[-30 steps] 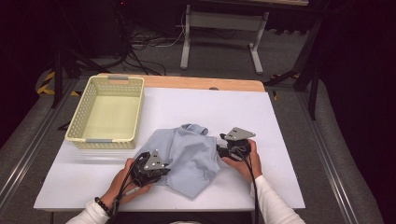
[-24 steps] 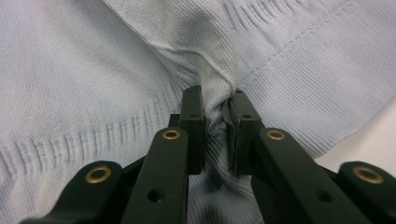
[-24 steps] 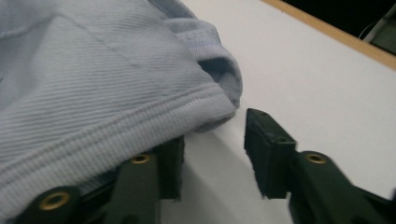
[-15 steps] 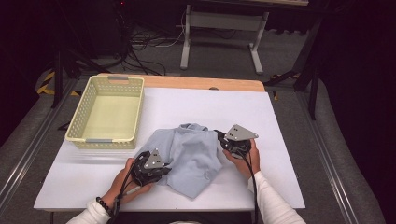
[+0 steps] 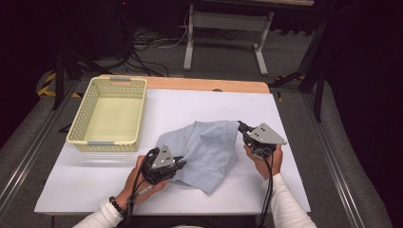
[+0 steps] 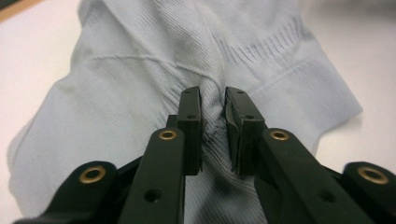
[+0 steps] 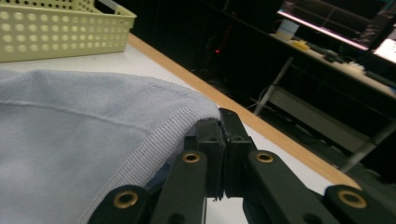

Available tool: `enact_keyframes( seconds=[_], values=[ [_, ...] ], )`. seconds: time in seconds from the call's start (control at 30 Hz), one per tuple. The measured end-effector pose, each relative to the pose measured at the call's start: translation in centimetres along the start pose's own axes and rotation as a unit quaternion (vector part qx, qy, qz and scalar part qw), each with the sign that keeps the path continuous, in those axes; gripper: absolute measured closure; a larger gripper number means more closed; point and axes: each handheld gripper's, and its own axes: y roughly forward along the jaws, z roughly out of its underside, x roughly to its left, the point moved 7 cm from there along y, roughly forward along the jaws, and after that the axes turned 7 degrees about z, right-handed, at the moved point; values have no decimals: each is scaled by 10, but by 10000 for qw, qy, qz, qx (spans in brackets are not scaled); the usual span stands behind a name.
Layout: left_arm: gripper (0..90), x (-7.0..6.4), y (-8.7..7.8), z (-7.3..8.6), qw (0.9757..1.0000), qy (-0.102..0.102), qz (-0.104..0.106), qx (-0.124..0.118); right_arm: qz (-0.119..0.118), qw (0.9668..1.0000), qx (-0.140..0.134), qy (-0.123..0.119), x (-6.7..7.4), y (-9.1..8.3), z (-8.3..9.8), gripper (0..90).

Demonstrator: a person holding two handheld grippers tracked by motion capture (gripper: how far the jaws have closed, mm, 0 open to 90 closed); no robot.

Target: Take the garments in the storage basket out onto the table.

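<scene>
Garment corner lifted since before, right gripper jaws clamped on hem, left gripper jaws pinching fold.

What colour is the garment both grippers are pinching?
Pale blue ribbed knit garment, clearest in the left gripper view.

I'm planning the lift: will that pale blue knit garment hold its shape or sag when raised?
The pale blue garment probably sags: it bunches where the left gripper pinches it. It looks thin, likely light. Its ribbed hem, clamped in the right gripper, should resist slipping.

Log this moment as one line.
left gripper: shut on blue garment | right gripper: shut on garment hem | basket: empty
</scene>
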Motion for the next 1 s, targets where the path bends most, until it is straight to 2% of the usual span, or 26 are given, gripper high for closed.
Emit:
enact_keyframes(
  seconds=[0.17, 0.27, 0.37, 0.47, 0.53, 0.57, 0.63, 0.67, 0.77, 0.8, 0.9, 1.0],
  values=[
    [711, -1, -4, -2, 9999, 19, -11, -124, 175, 9998, 56, 6, -12, -8, 3, 888],
    [673, -2, -12, 0, 9998, 9, -66, -181, 150, 9997, 155, 82, -16, -10, 11, 875],
    [642, 0, -20, 5, 9996, 155, -213, -136, 168, 9994, 303, 93, -19, -10, 19, 844],
    [606, 2, -25, 12, 9996, 117, -227, -98, 223, 9990, 367, 144, -23, -12, 24, 802],
    [582, 4, -28, 18, 9995, 148, -284, -42, 343, 9984, 421, 179, -26, -12, 26, 762],
    [559, 4, -29, 22, 9994, 123, -313, -15, 357, 9982, 435, 212, -27, -13, 27, 737],
    [443, 6, -31, 28, 9993, 29, -377, 29, 585, 9968, 487, 260, -33, -14, 29, 638],
    [392, 7, -33, 32, 9993, 9, -369, 55, 601, 9963, 514, 333, -34, -16, 29, 599],
    [345, 10, -37, 40, 9988, 4, -482, 123, 647, 9956, 541, 418, -35, -22, 29, 577],
    [329, 11, -38, 43, 9988, -23, -465, 149, 621, 9953, 552, 496, -34, -24, 29, 571],
    [305, 15, -39, 50, 9978, -27, -612, 261, 469, 9946, 585, 720, -28, -29, 32, 560],
    [294, 19, -36, 55, 9976, -13, -603, 346, 225, 9934, 750, 840, -15, -33, 38, 523]
  ],
)
